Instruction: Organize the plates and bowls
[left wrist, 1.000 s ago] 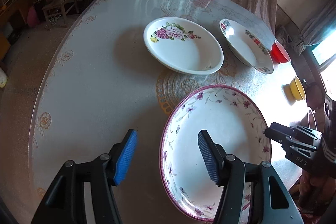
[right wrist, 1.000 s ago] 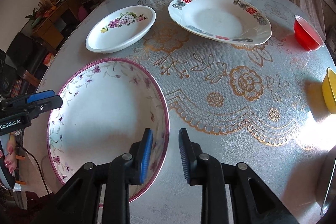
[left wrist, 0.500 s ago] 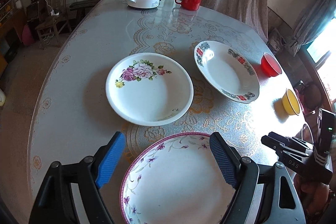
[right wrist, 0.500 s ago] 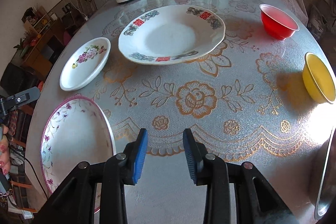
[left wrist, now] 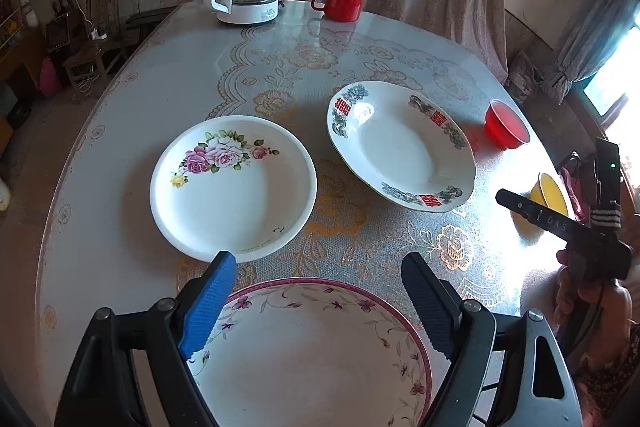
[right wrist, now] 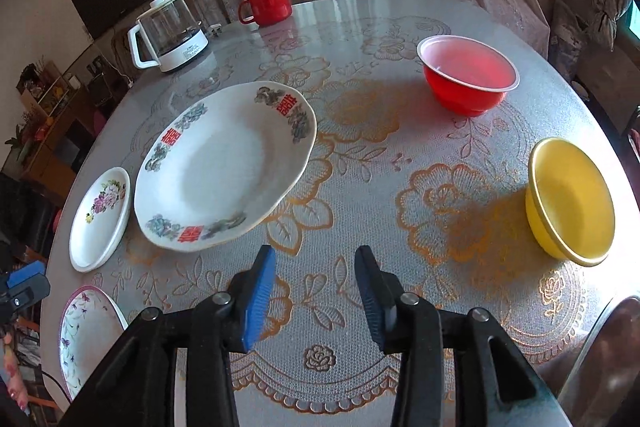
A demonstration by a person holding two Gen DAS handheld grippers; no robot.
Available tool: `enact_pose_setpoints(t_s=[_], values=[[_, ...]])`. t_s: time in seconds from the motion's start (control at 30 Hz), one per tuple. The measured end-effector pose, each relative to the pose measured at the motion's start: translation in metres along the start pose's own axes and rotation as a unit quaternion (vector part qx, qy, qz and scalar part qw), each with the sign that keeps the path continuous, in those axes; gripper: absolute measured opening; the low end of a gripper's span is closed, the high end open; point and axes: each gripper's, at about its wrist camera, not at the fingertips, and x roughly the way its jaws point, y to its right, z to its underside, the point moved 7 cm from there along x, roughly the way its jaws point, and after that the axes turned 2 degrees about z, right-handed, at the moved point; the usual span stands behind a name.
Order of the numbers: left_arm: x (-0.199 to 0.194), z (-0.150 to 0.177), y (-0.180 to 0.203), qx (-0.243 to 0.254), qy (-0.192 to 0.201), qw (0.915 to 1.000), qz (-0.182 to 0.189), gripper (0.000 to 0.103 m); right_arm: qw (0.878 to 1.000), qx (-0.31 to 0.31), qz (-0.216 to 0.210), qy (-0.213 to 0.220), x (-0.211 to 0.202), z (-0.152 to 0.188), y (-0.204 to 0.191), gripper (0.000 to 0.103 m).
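Three shallow glazed plates and two small bowls sit apart on the round table [left wrist: 120, 131], whose lace-patterned cover looks slick and glossy. Both grippers are empty, and both sets of jaws have just been opening.

The left gripper [left wrist: 320, 303] stands wide, nothing between its ribbed pads; the large white plate with a purple rim and vine pattern [left wrist: 312, 355] lies under and just behind its tips. Ahead and slightly left of those jaws rests the round white plate with pink roses [left wrist: 234, 187]; ahead to the right, the oval white plate with red characters [left wrist: 400, 147].

The right gripper [right wrist: 316, 295] is moderately parted over bare cloth. Beyond its left jaw lies that oval plate [right wrist: 224, 167]; beyond its right, the red plastic bowl [right wrist: 468, 79], and further right the yellow bowl [right wrist: 570, 199].

Risks, as I judge them: smooth glaze offers thin, sloping rims, so a shallow pinch could slip; a pushed plate may skate on the cover; ceramic stacked carelessly could chip; light bowls may tip.
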Motion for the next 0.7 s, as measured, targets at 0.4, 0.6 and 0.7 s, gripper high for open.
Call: enact_pose_setpoints(t_s=[0.4,0.6,0.7], values=[[0.009,-0.013,0.010,0.004,0.002,0.9997,-0.024,0.087,0.997,0.058,-0.036,-0.034,0.061,-0.050,0.008,0.041],[0.017,-0.018,0.008,0.000,-0.002,0.9996,-0.030,0.087,0.994,0.075,-0.062,-0.044,0.078,-0.061,0.009,0.042],[0.021,-0.021,0.009,-0.001,-0.004,0.9996,-0.029,0.087,0.995,0.061,-0.070,-0.048,0.082,-0.063,0.002,0.041]])
